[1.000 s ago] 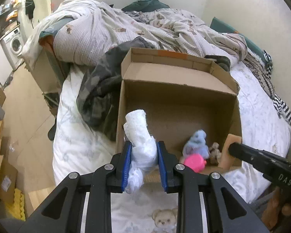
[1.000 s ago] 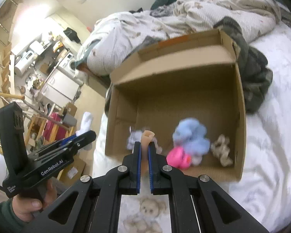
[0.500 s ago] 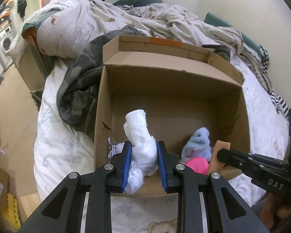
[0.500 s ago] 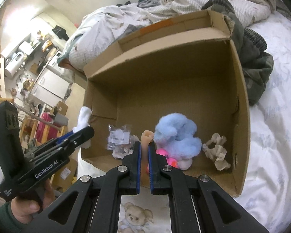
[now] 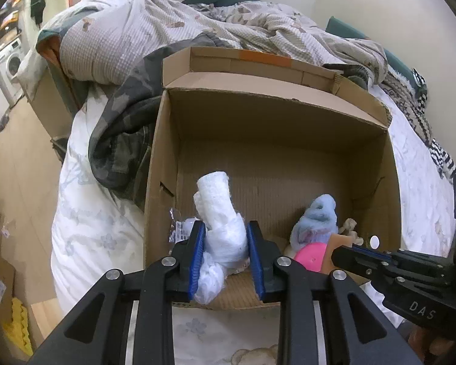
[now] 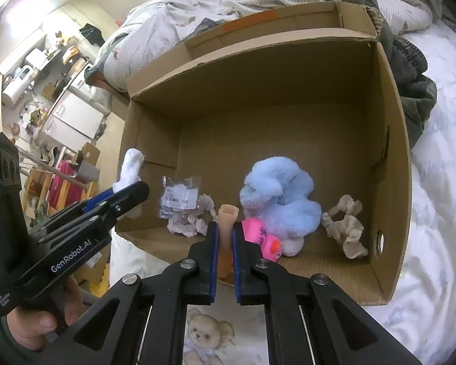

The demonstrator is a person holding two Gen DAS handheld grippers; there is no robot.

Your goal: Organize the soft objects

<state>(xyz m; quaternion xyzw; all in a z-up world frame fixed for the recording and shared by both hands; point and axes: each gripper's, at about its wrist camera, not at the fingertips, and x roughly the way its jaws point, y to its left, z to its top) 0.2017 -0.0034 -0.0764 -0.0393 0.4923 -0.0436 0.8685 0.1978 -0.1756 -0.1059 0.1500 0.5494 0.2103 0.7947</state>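
The left gripper (image 5: 224, 243) is clamped on a white rolled cloth (image 5: 218, 210), with both blue pads pressed into its sides. The cloth stands upright between the pads; its rolled top rises above the fingertips and a loose tail hangs below them. In the right wrist view this gripper (image 6: 118, 194) enters from the left, at the near-left corner of the cardboard box (image 6: 392, 164), with the cloth's white end projecting past its tips.

The right gripper (image 6: 224, 237) is pinching a tan tube-shaped soft item (image 6: 227, 222), its jaws drawn almost together on the narrow body. The item stands upright over the near edge of the box, and its open end shows above the fingertips.

The box rests on a bed with a white floral sheet (image 6: 440, 213), its flaps open. Contents along the near part of the floor, left to right (right wrist view):
- a clear plastic packet (image 6: 179, 196) with a white label, lying against a pale crumpled fabric piece (image 6: 186, 223);
- a pink plush toy (image 6: 259, 238), touching the light blue plush toy (image 6: 279, 197) just behind it;
- a beige knotted fabric piece (image 6: 346, 226) near the right wall, apart from the blue plush.

A camouflage garment (image 5: 121, 127) lies against the left outer wall of the box, and a rumpled checked duvet (image 5: 154, 30) is heaped on the far side.
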